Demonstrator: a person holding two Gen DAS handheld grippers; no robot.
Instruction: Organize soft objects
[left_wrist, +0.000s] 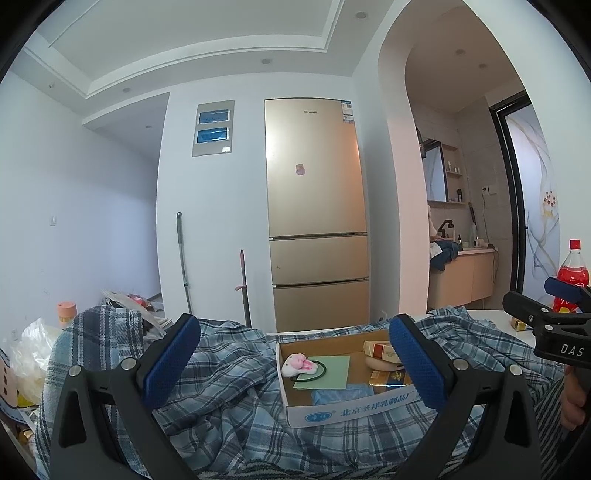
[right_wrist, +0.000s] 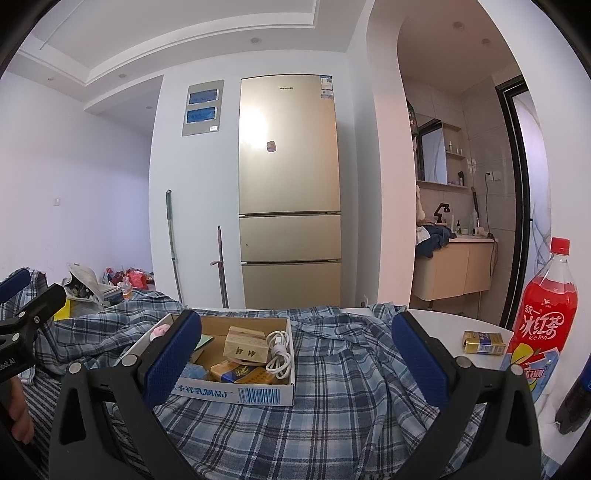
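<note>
Plush toy (left_wrist: 298, 363), cable (right_wrist: 279, 352) and packets fill the cardboard box (left_wrist: 351, 410); both tools gape wide, empty.

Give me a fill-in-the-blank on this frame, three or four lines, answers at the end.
1. The cardboard box sits on top of a blue ____ cloth.
2. The coiled white cable lies inside the ____.
3. The cap on the iced tea bottle is ____.
4. Both the left gripper and the right gripper have their jaws ____, holding nothing.

Missing words: plaid; box; red; open
</note>
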